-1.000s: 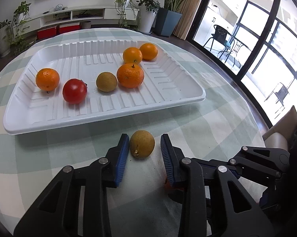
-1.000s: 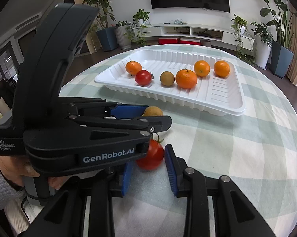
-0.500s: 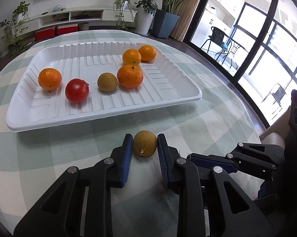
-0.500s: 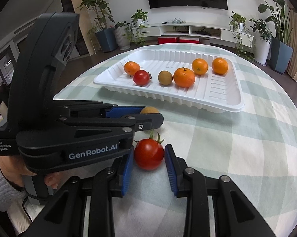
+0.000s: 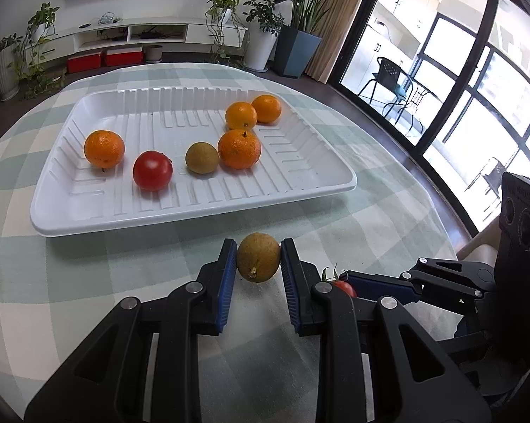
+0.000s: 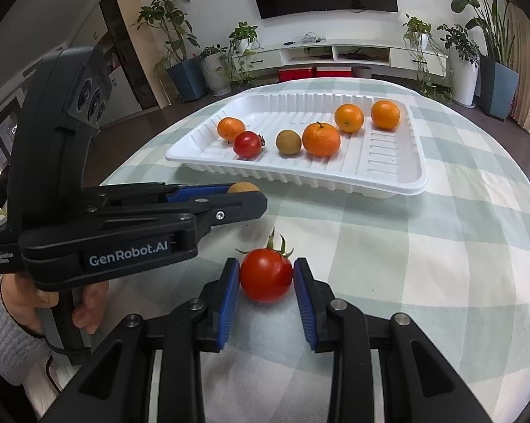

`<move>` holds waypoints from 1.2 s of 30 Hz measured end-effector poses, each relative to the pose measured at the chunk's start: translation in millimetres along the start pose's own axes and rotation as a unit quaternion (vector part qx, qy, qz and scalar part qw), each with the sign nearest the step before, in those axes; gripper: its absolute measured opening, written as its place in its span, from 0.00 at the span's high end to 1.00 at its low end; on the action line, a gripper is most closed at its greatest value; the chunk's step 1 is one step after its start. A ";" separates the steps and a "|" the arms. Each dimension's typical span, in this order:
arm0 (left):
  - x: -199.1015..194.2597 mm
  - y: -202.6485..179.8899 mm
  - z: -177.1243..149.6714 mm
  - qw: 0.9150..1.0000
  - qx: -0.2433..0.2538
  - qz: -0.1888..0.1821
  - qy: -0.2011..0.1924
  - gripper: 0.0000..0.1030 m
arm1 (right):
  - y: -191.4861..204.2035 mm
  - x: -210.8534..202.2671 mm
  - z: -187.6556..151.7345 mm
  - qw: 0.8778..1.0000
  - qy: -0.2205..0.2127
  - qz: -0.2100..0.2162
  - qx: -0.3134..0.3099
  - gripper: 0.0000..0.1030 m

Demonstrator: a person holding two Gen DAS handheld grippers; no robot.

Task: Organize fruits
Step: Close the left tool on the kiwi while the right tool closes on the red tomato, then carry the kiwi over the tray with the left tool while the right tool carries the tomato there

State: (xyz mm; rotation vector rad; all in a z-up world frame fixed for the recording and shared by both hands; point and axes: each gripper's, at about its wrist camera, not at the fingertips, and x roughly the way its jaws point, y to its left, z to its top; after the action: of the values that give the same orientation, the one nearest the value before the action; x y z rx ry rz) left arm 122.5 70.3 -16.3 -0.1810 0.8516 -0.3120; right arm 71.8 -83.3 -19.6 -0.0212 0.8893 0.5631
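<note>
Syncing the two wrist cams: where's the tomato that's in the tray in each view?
Left wrist: tomato in the tray, left of centre, between an orange and the brown fruit.
Right wrist: same tomato, at the tray's left end.
Shared landmark: white tray.

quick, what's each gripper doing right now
left gripper: shut on the brown fruit
right gripper: shut on the tomato
</note>
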 end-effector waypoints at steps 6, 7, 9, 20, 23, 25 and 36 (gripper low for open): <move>-7.5 1.9 1.9 1.000 -0.006 -0.004 -0.007 0.77 | -6.3 -3.3 2.4 1.000 -0.007 0.004 0.014 0.67; -8.9 1.8 2.1 1.000 -0.007 -0.004 -0.009 0.77 | -8.0 -4.2 2.7 1.000 -0.009 0.004 0.018 0.67; -12.1 2.1 2.8 1.000 -0.008 -0.006 -0.013 0.77 | -11.2 -5.7 4.1 1.000 -0.012 0.007 0.025 0.67; -19.5 7.2 7.0 0.999 -0.021 -0.007 -0.023 0.77 | -30.3 -13.7 11.5 0.997 -0.032 0.023 0.068 0.67; -20.5 8.4 8.2 0.999 -0.024 -0.007 -0.025 0.77 | -34.3 -13.9 14.6 0.996 -0.035 0.031 0.078 0.67; -20.6 9.8 9.8 0.999 -0.027 -0.007 -0.026 0.77 | -36.3 -14.4 16.8 0.995 -0.038 0.034 0.082 0.67; -26.3 19.8 22.1 0.999 -0.039 -0.001 -0.037 0.77 | -46.5 -17.8 34.9 0.993 -0.058 0.037 0.095 0.67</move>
State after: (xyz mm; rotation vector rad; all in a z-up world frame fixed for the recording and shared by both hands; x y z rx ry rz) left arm 127.0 98.6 11.2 -0.2640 0.7899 -0.2728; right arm 110.4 -122.7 6.2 0.2166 0.8288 0.5417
